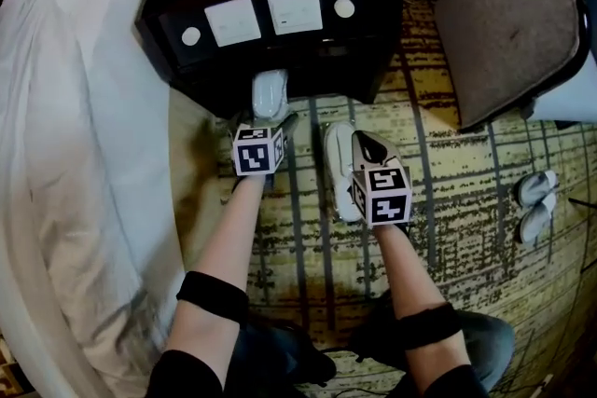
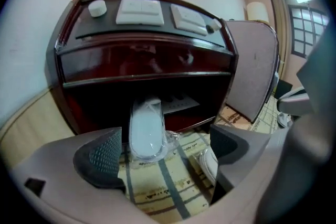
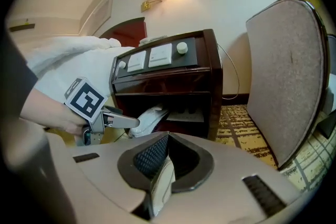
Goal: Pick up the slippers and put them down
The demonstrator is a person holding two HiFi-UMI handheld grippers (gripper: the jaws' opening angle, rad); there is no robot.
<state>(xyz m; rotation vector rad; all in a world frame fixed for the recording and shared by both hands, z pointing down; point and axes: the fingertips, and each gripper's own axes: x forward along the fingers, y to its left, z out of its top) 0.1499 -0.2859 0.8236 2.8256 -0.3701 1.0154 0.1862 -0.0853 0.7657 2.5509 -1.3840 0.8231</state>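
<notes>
White slipper (image 2: pixel 146 131) w/ clear plastic wrap, flat on carpet (image 2: pixel 173 191) nr nightstand (image 2: pixel 142 60).

slipper (image 1: pixel 270 93) before left gripper (image 1: pixel 273 120) — second slipper (image 1: pixel 338 171) at right gripper (image 1: pixel 366 147)

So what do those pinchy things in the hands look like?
Each gripper is smooth grey plastic: the left gripper and right gripper have dark, bumpy pads inside. Each carries a white cube with black square patterns. A black band wraps each forearm.
</notes>
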